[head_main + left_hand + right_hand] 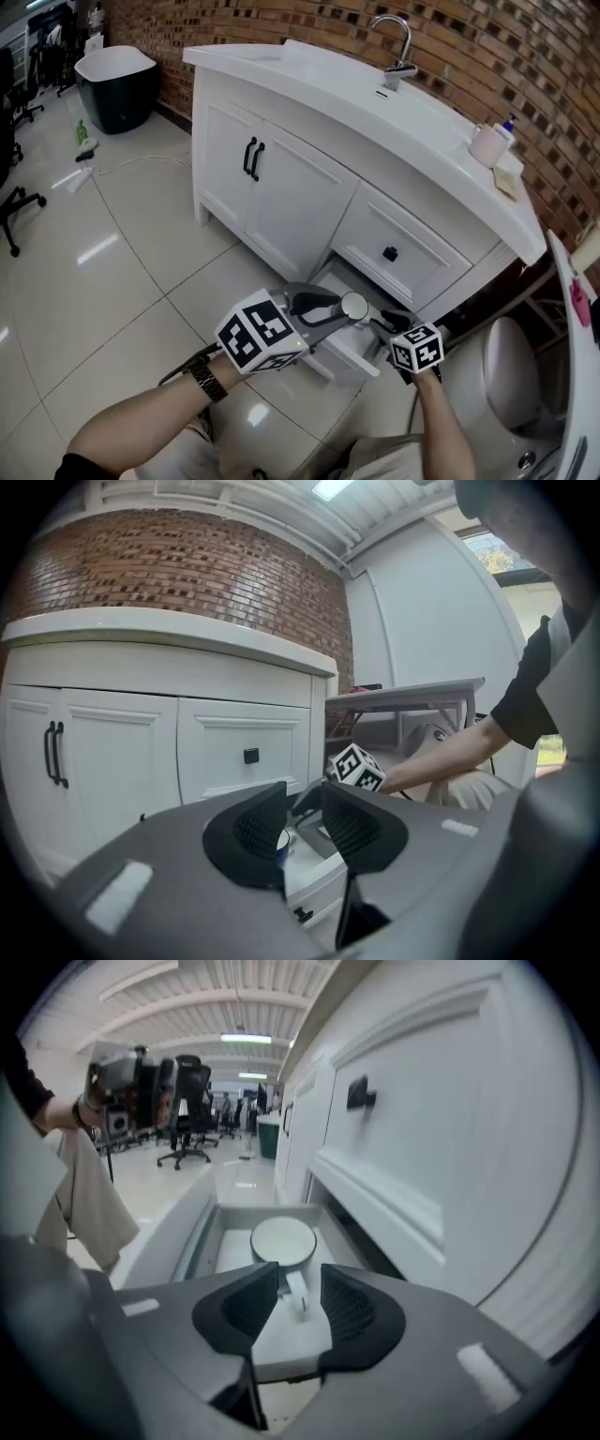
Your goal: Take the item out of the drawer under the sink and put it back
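Observation:
The low drawer [349, 361] under the sink stands pulled out, with a white mug [354, 305] sitting in it. In the right gripper view the mug [283, 1241] rests upright on the drawer floor, its handle [297, 1294] pointing at the camera. My right gripper [300, 1290] straddles that handle, and small gaps show on both sides, so the pads do not press it. In the head view the right gripper [380, 324] hovers at the drawer's right. My left gripper [337, 312] hangs just left of the mug. It [305, 819] is open with nothing gripped.
Above the open drawer is a shut drawer with a black knob [390, 253], and left of it cabinet doors with black handles [253, 157]. A faucet [398, 52] and a cup [487, 145] stand on the counter. A toilet [511, 375] sits close on the right.

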Motion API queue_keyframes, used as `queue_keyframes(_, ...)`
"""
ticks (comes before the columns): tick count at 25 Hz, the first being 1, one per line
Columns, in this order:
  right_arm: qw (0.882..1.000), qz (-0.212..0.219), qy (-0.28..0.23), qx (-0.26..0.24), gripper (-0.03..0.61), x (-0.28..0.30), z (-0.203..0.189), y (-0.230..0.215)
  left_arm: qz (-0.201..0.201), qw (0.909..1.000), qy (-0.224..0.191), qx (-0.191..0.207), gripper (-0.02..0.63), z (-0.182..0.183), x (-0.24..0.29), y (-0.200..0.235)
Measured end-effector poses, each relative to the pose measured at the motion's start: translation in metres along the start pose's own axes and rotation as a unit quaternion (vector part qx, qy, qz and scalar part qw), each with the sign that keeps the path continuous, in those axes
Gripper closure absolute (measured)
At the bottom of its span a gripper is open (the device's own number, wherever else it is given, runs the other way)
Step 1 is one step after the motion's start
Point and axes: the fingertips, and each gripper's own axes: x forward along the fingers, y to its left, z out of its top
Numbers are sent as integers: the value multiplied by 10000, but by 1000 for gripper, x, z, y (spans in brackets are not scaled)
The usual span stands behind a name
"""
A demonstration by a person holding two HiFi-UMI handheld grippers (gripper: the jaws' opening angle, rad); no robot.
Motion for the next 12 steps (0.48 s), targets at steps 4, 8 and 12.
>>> queue_keyframes(4, 9889, -222, -1467, -119, 534, -57, 59, 17, 3, 10000, 35, 65, 477, -2, 6, -5)
queue_keyframes(8, 9703, -171, -2410, -70, 577, -104, 97, 48, 103, 9998, -174, 41, 482, 7, 10, -9)
queue_keyframes(12, 9612, -350, -2728, -195, 577, -134, 113, 68, 150, 9986, -484, 142, 549, 22, 16, -16)
